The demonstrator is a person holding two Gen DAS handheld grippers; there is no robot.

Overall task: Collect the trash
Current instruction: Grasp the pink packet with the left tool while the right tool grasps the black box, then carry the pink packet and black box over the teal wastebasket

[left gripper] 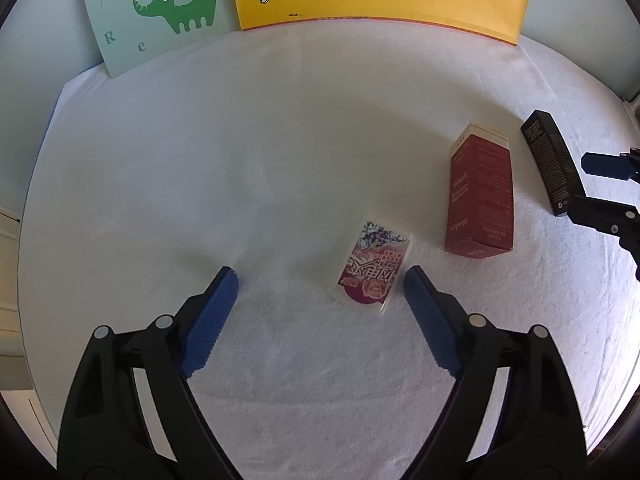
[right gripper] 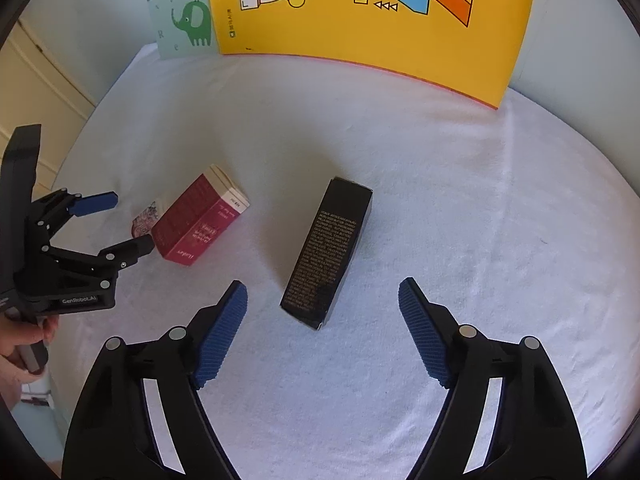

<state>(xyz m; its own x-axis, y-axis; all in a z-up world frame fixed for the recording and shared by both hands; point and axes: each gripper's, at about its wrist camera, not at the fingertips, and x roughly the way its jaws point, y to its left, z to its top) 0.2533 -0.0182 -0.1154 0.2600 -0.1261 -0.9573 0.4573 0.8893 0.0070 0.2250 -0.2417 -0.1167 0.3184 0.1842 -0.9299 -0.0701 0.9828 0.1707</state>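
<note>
In your right wrist view, the red box hid most of the small wrapper, and your hand ran off the left edge. Both books, yellow and elephant, were cropped along the top. The black box's print stayed unreadable.

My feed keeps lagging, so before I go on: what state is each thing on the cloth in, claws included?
Snack wrapper: flat on the white cloth, between the left claw's fingers, untouched.
Red box: lying on its side, closed.
Black box: lying on its side, closed, ahead of the right claw.
Left claw: open, empty.
Right claw: open, empty.
Yellow book: upright, closed.
Elephant book: upright, closed.
</note>
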